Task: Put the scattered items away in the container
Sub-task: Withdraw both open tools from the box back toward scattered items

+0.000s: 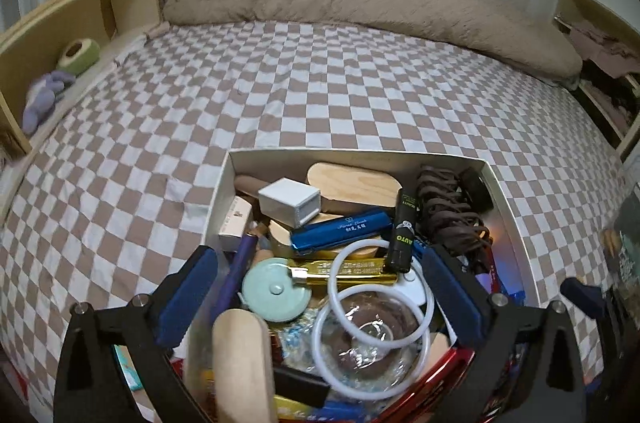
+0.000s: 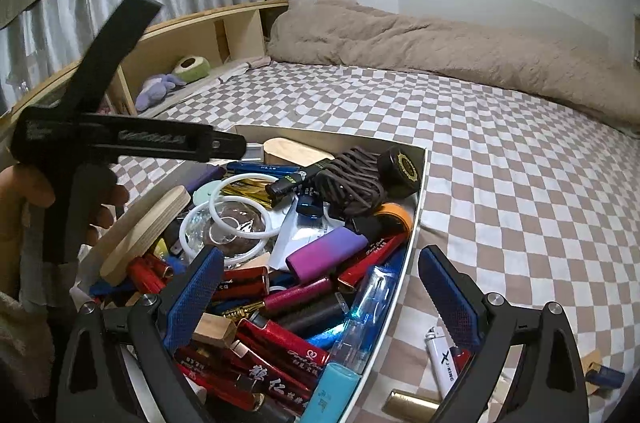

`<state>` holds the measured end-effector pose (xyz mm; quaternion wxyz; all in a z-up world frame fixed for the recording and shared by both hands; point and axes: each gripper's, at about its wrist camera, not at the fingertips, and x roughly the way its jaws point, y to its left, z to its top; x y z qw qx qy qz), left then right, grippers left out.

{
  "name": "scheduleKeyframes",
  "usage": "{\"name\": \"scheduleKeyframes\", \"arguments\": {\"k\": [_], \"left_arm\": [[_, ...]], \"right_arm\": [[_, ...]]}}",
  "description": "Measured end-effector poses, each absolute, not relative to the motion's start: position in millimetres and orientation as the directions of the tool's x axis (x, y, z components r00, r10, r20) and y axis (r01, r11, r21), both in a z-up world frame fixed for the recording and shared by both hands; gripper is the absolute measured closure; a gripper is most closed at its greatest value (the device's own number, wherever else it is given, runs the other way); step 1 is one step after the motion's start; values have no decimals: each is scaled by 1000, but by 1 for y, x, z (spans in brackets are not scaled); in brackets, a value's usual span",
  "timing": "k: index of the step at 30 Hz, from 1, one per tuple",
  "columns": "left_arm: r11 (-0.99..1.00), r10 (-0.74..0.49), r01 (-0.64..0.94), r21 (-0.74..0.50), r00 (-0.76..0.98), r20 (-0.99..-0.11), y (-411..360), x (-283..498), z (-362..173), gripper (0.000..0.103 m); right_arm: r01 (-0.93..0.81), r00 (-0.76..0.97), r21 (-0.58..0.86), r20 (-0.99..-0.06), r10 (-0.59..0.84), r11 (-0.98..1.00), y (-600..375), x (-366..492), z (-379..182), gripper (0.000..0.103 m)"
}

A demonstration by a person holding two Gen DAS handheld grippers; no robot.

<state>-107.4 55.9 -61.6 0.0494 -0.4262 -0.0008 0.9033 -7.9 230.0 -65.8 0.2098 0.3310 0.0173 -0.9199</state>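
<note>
A bed with a brown-and-white checked sheet fills the room, a rumpled tan fleece blanket heaped along its far side against a white wall. A pale wooden shelf unit runs along the left edge in front of grey curtains, holding a green plush toy and a lilac one.

The white rectangular cardboard box sits on the sheet, crammed with small things. In the left wrist view the left tool, its blue-padded jaws spread wide and gripping nothing, hangs over the box above 2 white plastic rings, a mint-green round tape measure, a small white cube case and a blue foil pack.

Only the right wrist view shows the near end of the box, filled with red pens, a purple-to-pink lighter and a coiled brown cord. It also shows the left tool's black handle held by the person's left hand. The right tool is wide open and empty, straddling the box's right wall. Outside that wall, loose on the sheet, lie a white lighter, a gold metal tube and a small blue item.
</note>
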Motion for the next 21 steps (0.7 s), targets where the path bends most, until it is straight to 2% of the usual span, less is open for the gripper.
{"name": "scheduleKeyframes", "arguments": {"k": [9,21], "left_arm": [[-985,57,-158,74,-695,-717,49,-79,-56,0],[-980,122,-195,35,-732,-671,25,-56,-57,0]], "right_arm": [[373,-707,101,-613,-353,-922,229,-8,-67,5],[366,-710,107,-610,-352,-925,225,-5,-63,2]]}}
